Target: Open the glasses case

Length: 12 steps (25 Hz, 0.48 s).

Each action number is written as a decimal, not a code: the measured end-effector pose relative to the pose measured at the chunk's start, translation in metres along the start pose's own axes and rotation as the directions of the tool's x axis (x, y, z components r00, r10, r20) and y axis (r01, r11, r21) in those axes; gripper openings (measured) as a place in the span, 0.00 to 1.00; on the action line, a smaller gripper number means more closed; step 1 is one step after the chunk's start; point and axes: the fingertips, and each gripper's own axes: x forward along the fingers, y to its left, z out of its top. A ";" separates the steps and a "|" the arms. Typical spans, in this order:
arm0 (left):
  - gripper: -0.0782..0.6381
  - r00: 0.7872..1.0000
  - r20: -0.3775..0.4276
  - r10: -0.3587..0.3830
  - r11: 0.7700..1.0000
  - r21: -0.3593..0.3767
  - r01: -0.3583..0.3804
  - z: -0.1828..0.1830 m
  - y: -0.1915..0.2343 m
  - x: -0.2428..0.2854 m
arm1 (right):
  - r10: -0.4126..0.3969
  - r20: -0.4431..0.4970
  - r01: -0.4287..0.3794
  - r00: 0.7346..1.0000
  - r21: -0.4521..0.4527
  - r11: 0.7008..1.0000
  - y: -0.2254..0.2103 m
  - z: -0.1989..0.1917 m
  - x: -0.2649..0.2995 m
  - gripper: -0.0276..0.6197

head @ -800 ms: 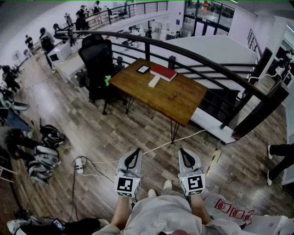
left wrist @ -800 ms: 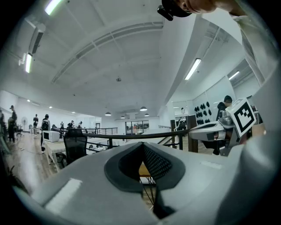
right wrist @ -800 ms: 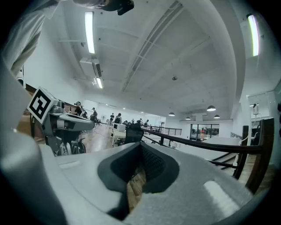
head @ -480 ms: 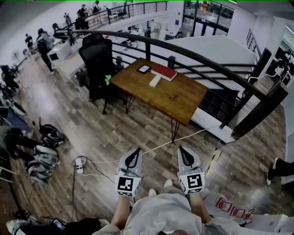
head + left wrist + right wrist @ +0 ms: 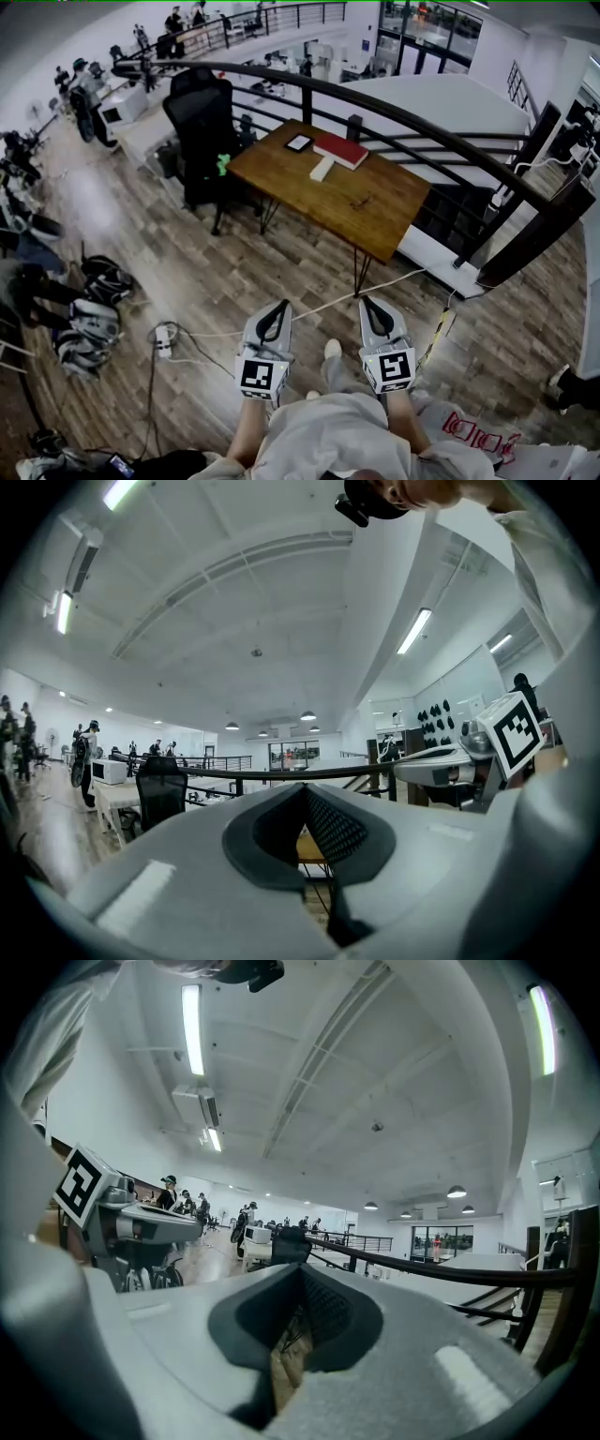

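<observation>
A person stands on the wood floor well apart from a wooden desk [image 5: 380, 217], holding the left hand-held gripper [image 5: 277, 308] and the right hand-held gripper [image 5: 367, 305] level and side by side, both clenched on nothing. The task's glasses case lies at the far end of the desk, untouched. From this range it appears to be the white oblong box [image 5: 322, 169] touching a red book-like item [image 5: 340, 150], though which of the two is the case cannot be told for certain. A small dark-framed tablet [image 5: 299, 142] sits just beside them, and a pair of glasses [image 5: 361, 201] lies nearer the middle. A white cable [image 5: 330, 302] crosses the floor between the person and the desk and could catch a foot on the approach. Jaws arriving shut would shove the case across the smooth top rather than take hold of it. A careless reach could also sweep the glasses off, or land on the wrong item.
</observation>
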 end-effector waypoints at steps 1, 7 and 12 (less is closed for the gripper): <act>0.14 1.000 0.000 0.001 1.000 0.002 -0.001 -0.001 0.004 0.005 | 0.002 0.000 -0.002 1.000 0.000 1.000 -0.002 -0.001 0.006 0.05; 0.14 1.000 0.015 0.006 1.000 0.009 -0.007 0.001 0.033 0.057 | 0.012 -0.001 -0.012 1.000 0.003 1.000 -0.026 -0.005 0.062 0.05; 0.14 1.000 -0.012 0.020 1.000 0.012 -0.020 0.000 0.050 0.110 | 0.024 -0.007 -0.024 1.000 0.004 1.000 -0.063 -0.004 0.109 0.05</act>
